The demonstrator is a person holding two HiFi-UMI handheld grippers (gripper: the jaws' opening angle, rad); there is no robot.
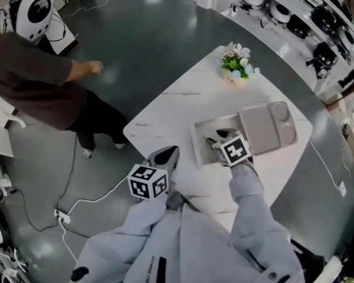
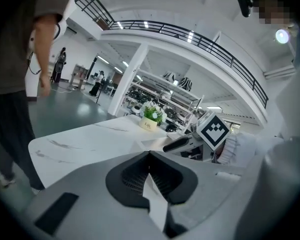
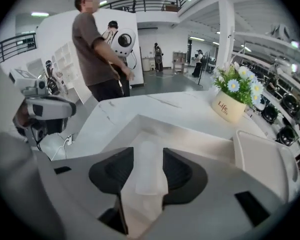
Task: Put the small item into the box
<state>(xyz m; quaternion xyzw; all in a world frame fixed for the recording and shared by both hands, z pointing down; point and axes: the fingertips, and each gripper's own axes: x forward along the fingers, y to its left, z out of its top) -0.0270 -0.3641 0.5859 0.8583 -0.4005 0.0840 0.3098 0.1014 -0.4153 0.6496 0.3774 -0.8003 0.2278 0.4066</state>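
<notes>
Poised over the open box [image 1: 196,140] on the white worktop [image 1: 177,108] with the right gripper [image 3: 149,151], jaws spread wide either side of the small white item [image 3: 149,171], right above the box's inside; resting there or not, hard to say. At the worktop's near edge with the left gripper [image 2: 150,154], jaws pressed together on a thin white strip [image 2: 155,199]. Beyond the box, a flower pot [image 1: 236,69].

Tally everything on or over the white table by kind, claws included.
Claws: 2, left claw and right claw
Box: 1
Lid: 1
Flower pot: 1
Small item: 1, between the right claw's jaws
Total: 6
</notes>
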